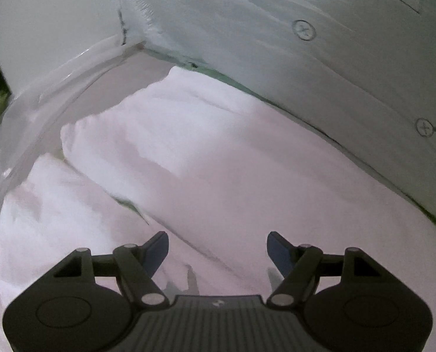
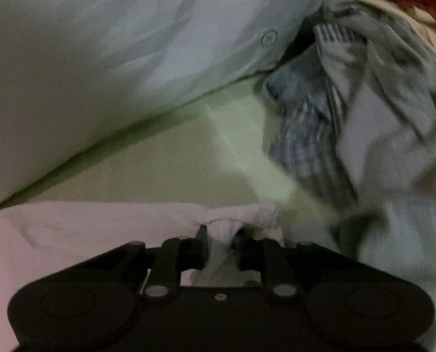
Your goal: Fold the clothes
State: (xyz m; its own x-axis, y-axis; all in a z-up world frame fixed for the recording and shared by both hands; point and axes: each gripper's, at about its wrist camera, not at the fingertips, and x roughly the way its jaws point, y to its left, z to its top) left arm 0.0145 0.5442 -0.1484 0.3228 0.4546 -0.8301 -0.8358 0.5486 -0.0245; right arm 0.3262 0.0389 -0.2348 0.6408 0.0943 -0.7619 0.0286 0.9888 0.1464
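I see the soft pale pink garment (image 1: 218, 152) lying folded in broad ridges against the white panel (image 1: 320, 44). My left gripper (image 1: 218, 246) hovers spread wide over it. My right gripper (image 2: 219, 240) pinches its bunched edge (image 2: 232, 214), near a crumpled pile (image 2: 350, 117).

Dim light, frames soft. Pale grey-white panel walls (image 1: 276, 29) meet in a corner, round screw heads (image 1: 304, 30) visible in the right panel. Pale green flat counter (image 2: 165, 158) runs to the wall base. Clear plastic sheet (image 1: 41, 99) along the left edge
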